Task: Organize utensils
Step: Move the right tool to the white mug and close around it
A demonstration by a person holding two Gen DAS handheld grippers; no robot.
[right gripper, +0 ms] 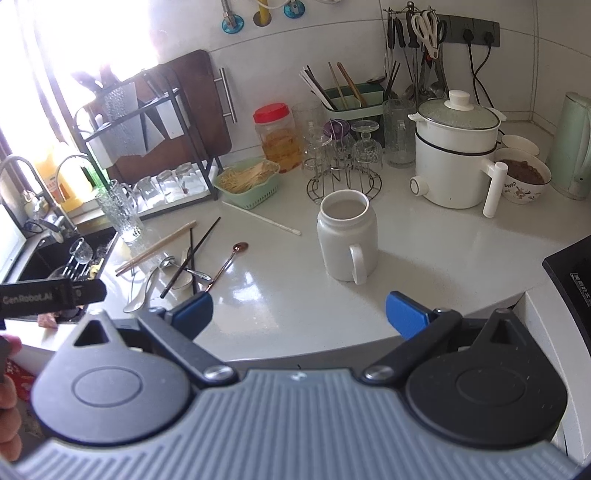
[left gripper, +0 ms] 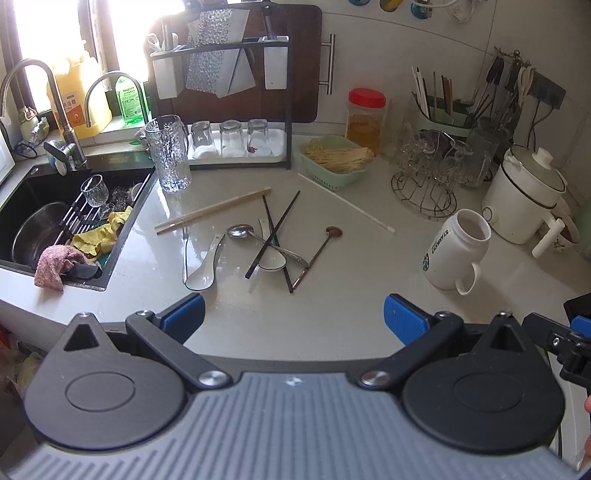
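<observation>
Left wrist view, left gripper (left gripper: 293, 314) held spread wide and empty, utensils (left gripper: 258, 240) scattered on the counter (left gripper: 369, 288) just ahead of its fingertips, right wrist view, right gripper (right gripper: 299, 317) parted, nothing gripped, white mug (right gripper: 347, 240) upright ahead, utensils seen off to the left.

You get hard daylight from the window (left gripper: 55, 33) at upper left in both views; it blows out to pure white there. The glossy pale-grey worktop (left gripper: 369, 266) carries soft glare patches and only faint shadows. Fisheye bending curves the worktop edge and the white tiled wall (right gripper: 535, 66). Near claw bodies look slightly soft; the centre stays sharp.
</observation>
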